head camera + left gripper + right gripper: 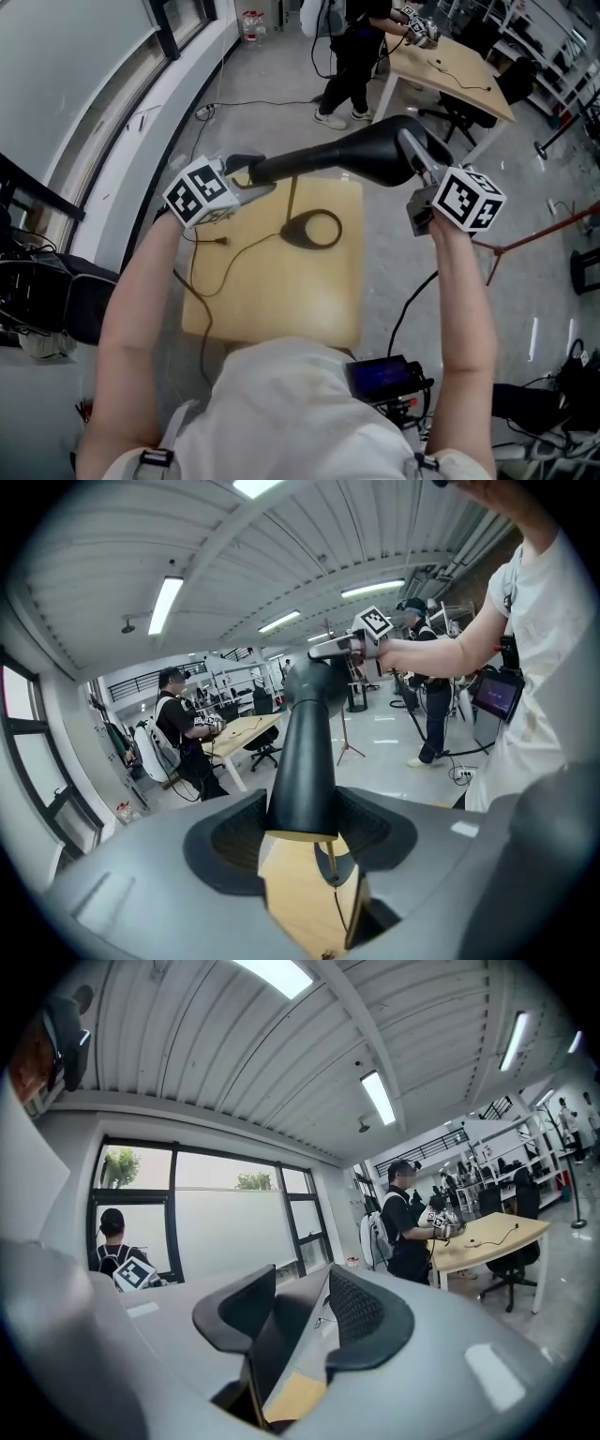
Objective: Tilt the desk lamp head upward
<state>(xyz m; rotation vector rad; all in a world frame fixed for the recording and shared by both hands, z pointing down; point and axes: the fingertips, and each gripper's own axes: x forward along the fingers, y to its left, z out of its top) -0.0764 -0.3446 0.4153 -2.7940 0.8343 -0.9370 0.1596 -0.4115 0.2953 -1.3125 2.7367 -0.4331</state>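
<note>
Left gripper [253,185] clenched on black lamp arm [300,165], above wooden surface [281,305]. Ring-shaped lamp base [314,230] sits on surface, cord [223,274] trailing left. Lamp head [380,150] raised over surface's far right corner, rim pinched between right gripper [413,150] jaws.

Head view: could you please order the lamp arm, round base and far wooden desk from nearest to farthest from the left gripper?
1. The lamp arm, between the jaws of the left gripper.
2. The round base, on the table, down-right of it.
3. The far wooden desk, upper right, across the floor.
</note>
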